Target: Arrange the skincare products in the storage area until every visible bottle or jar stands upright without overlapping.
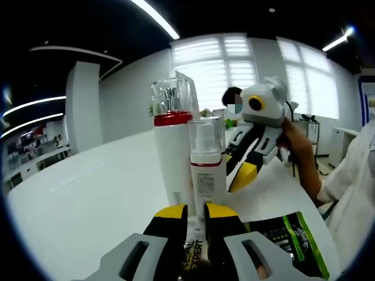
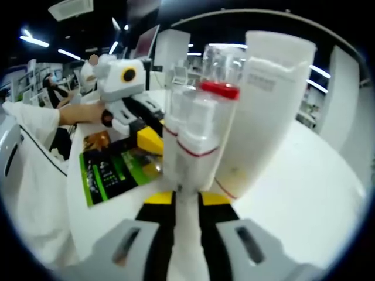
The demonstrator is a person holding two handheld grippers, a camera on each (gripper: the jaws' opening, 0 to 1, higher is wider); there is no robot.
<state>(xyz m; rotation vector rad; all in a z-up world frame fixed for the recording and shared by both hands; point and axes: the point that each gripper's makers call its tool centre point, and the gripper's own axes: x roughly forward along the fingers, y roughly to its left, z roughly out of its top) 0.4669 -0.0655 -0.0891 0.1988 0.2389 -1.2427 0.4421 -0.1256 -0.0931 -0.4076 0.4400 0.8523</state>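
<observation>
Two bottles stand upright on the white table (image 1: 88, 187), touching side by side: a tall bottle (image 1: 173, 155) with a red band and clear cap, and a shorter pump bottle (image 1: 207, 170). In the left gripper view, the left gripper (image 1: 195, 212) sits just before the bottles, jaws narrow with nothing between them. The right gripper (image 1: 249, 161) is beside the pump bottle. In the right gripper view its jaws are narrow at the pump bottle's base; whether they grip it I cannot tell. A green packet (image 1: 290, 240) lies near the table's edge.
</observation>
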